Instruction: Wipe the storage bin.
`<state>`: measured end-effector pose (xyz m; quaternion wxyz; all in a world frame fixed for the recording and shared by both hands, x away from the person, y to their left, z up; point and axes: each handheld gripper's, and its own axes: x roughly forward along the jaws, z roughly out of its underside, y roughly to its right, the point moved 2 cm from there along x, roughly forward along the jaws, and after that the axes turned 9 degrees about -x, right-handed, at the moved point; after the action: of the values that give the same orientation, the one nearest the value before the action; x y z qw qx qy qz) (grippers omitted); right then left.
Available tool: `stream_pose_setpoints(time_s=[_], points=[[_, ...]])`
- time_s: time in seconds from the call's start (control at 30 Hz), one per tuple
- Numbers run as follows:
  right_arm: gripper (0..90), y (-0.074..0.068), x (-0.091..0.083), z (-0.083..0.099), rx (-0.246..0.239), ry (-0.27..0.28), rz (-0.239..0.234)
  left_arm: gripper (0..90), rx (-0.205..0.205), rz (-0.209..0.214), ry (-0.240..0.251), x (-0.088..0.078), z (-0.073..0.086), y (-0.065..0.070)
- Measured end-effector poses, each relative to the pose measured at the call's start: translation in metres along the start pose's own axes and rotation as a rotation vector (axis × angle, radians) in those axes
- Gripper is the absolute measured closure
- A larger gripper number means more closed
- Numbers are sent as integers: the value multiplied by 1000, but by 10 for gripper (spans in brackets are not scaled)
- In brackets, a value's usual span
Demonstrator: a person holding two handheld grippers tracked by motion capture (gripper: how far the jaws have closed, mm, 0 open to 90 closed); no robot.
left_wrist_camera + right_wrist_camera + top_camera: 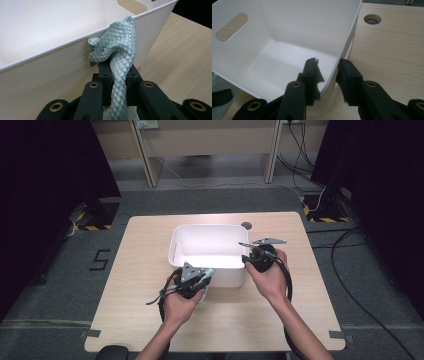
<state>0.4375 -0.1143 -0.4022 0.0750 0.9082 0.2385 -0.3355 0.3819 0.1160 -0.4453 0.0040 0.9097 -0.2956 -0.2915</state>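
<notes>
Clamped in the left gripper, the cloth rests against the bin rim. Right gripper fingers straddle the bin's wall. Risk: wiping pressure may tip the bin if that hold slips.

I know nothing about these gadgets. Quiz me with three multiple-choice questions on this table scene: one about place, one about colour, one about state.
1. Where is the white plastic tub?
A. on the light wooden table
B. on the floor
C. on a shelf

2. What colour is the scaly-textured cloth?
A. red
B. pale blue-green
C. yellow

3. What is the right gripper doing?
A. lying on the table
B. holding the cloth
C. straddling the tub's wall

Answers: 1 A, the tub stands mid-table in the high view. 2 B, seen close up, pinched in the left gripper at the tub's rim. 3 C, one jaw sits inside the wall, one outside.
</notes>
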Motion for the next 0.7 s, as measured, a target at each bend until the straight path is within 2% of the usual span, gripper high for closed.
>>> stream_pose_setpoints(time_s=[0.37,0.7], points=[[686,0,0,0,-3,2,-2,792,-2,1,-8,5,6,0],[686,0,0,0,0,2,-3,789,9,-7,-38,14,18,-2]])
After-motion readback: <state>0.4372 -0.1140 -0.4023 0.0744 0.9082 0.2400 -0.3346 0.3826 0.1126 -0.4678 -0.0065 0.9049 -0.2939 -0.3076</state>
